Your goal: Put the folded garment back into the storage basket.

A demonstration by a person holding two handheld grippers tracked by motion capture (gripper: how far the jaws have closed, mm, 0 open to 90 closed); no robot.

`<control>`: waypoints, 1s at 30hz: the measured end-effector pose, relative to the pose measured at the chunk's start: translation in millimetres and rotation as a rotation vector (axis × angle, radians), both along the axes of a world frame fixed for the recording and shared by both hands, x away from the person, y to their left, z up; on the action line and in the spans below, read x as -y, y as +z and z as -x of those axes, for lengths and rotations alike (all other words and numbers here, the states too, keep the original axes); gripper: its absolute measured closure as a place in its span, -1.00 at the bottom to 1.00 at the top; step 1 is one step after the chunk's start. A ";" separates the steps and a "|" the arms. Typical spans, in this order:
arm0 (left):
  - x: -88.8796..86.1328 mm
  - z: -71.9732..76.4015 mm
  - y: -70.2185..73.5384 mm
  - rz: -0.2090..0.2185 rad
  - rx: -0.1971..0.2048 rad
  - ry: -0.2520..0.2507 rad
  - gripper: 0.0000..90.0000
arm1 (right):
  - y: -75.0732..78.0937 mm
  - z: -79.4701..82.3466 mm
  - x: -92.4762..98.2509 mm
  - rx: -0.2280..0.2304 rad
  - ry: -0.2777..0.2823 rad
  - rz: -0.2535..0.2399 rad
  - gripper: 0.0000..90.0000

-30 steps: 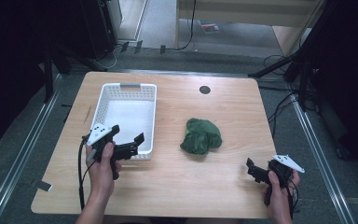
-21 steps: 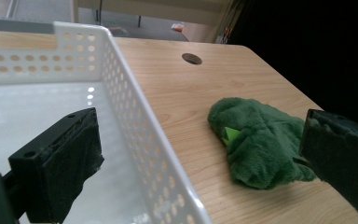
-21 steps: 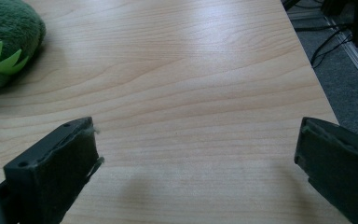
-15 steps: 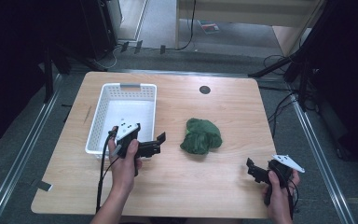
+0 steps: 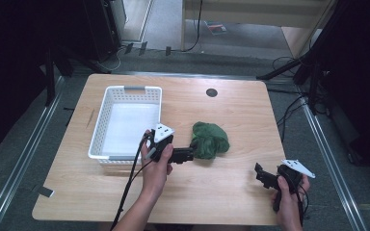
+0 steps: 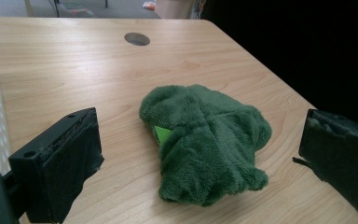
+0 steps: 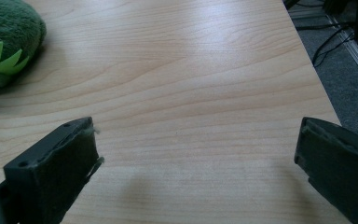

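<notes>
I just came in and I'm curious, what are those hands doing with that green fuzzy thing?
A person holds tongs in each hand at a wooden table. The left tongs are wide open, right beside the green plush toy, ready to grab it. A white basket waits nearby. The right tongs hang open near the table's front edge.

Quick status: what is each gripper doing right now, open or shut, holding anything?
Left gripper: open, jaws spread either side of the green plush toy, not gripping it.
Right gripper: open, holding nothing, over bare table.
</notes>
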State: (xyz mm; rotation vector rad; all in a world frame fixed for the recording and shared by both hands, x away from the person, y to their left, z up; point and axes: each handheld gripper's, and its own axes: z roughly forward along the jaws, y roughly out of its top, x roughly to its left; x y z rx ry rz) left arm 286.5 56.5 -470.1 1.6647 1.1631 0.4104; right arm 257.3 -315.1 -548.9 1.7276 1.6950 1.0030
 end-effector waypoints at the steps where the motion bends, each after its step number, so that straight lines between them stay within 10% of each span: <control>1: 3.4 -1.0 -1.0 -0.001 -0.003 0.000 -1.00 | 0.0 0.0 0.0 0.000 0.001 0.001 -1.00; 30: 62.5 -36.2 -49.6 -0.164 -0.129 0.022 -1.00 | -0.1 -0.5 0.4 -0.003 0.002 -0.004 -1.00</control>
